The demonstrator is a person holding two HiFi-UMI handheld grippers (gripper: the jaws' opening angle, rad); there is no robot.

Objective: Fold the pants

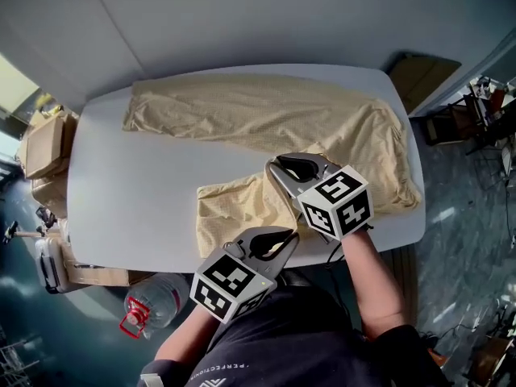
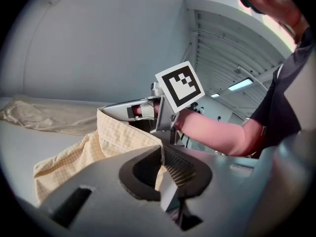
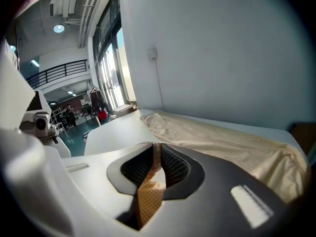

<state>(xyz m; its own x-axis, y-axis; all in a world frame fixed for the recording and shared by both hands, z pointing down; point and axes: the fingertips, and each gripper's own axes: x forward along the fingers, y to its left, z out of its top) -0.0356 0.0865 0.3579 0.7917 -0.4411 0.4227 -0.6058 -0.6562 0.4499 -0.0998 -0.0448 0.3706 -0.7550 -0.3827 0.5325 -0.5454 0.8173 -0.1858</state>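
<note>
Beige checked pants lie across the white table, one leg stretched along the far side. The other leg is drawn over toward the near edge, its end held up by both grippers. My left gripper is shut on one corner of that end; in the left gripper view the cloth runs out from between the jaws. My right gripper is shut on the other corner, with a strip of cloth hanging between its pads. The right gripper also shows in the left gripper view, gripping the same hem.
Cardboard boxes stand off the table's left end. A large water bottle and a case sit on the floor at the near left. Chairs and clutter stand past the right end.
</note>
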